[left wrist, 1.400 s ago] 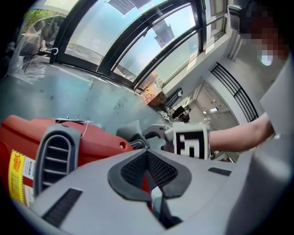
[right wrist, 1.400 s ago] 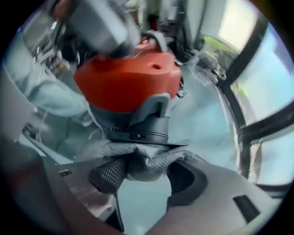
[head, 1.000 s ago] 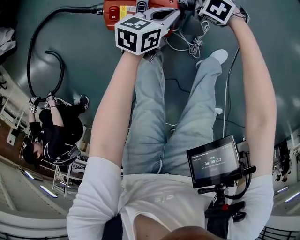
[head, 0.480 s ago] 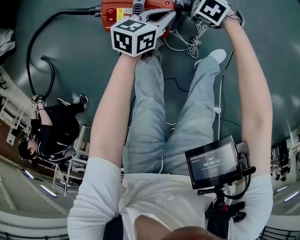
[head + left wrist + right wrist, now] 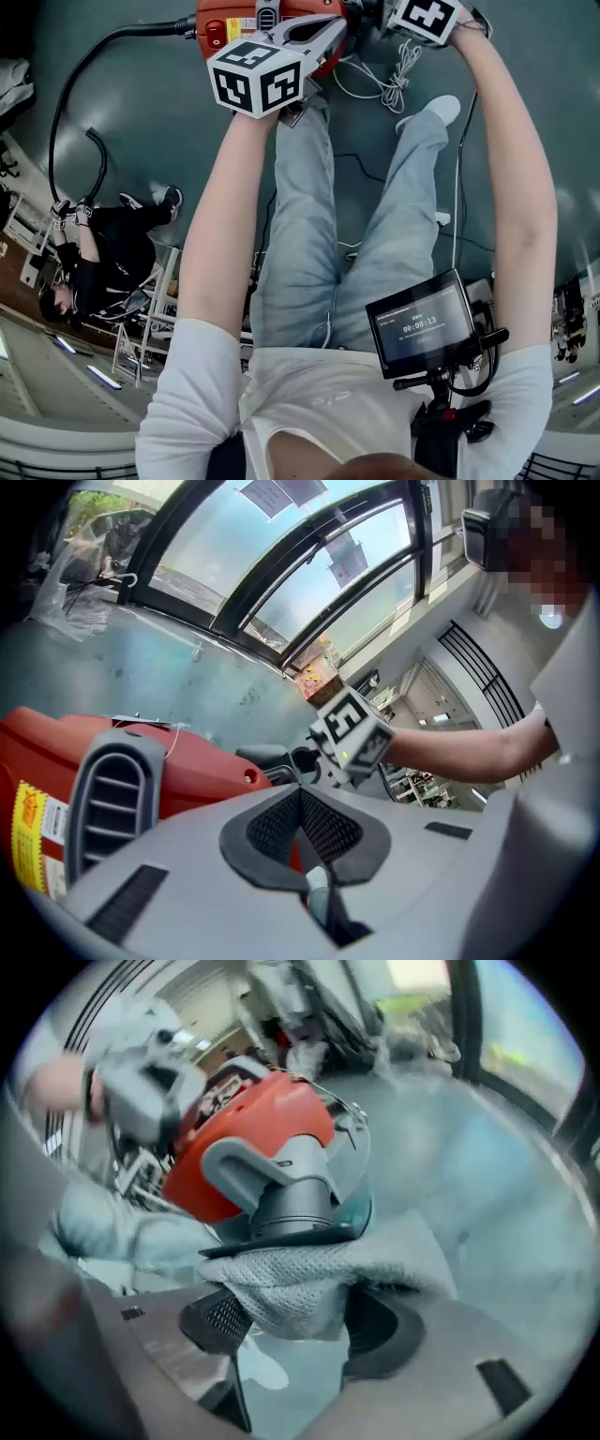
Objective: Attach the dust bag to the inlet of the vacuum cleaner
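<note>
The red vacuum cleaner (image 5: 221,26) lies on the floor at the top of the head view. Its dark grey inlet tube (image 5: 291,1202) points toward my right gripper (image 5: 300,1321). A pale mesh dust bag (image 5: 302,1283) is bunched around the inlet's collar and lies between the jaws. Those jaws have just been opening and stand wide, open around the cloth. My left gripper (image 5: 300,803) hovers over the red body (image 5: 202,771) beside the grey vent (image 5: 112,794), with its pads shut together. The right gripper's marker cube (image 5: 352,738) shows beyond it.
A black hose (image 5: 80,94) curves away from the vacuum at the left. A white cable bundle (image 5: 389,80) lies by the person's shoe (image 5: 441,111). Another person (image 5: 103,262) crouches at the left. A small monitor (image 5: 422,323) hangs at the chest.
In the head view the left gripper's cube has drifted slightly left and up over the vacuum. The crouching person at the left has shifted. The right hand stays at the inlet.
</note>
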### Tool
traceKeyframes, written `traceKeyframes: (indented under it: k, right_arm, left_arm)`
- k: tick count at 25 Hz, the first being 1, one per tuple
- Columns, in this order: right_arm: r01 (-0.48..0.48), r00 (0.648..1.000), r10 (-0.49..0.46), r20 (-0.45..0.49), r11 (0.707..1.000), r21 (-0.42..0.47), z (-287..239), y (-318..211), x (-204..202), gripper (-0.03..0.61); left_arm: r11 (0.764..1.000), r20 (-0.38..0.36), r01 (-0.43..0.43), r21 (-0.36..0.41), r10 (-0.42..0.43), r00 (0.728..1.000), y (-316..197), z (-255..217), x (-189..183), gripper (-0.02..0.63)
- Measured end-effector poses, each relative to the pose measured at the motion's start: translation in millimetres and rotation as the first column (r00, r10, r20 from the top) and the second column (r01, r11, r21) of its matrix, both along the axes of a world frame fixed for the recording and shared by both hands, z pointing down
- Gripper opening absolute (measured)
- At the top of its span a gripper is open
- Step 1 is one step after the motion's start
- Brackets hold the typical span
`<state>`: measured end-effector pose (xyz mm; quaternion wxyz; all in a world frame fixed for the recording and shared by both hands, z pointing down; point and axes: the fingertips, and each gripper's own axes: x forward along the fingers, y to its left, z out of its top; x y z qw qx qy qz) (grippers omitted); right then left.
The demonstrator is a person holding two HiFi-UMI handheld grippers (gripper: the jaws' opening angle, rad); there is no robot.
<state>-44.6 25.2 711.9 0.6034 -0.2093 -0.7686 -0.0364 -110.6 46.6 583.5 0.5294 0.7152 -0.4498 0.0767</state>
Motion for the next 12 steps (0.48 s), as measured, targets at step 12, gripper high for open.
traceKeyframes:
  k: [12]
  right_arm:
    - [0.098,0.994,-0.112,0.012,0.913,0.396,-1.0,-17.0,-12.9,0.276]
  left_arm:
    - [1.0,-0.01,0.001,0.001,-0.001,1.0,-3.1,-0.6,-3.8,0.005]
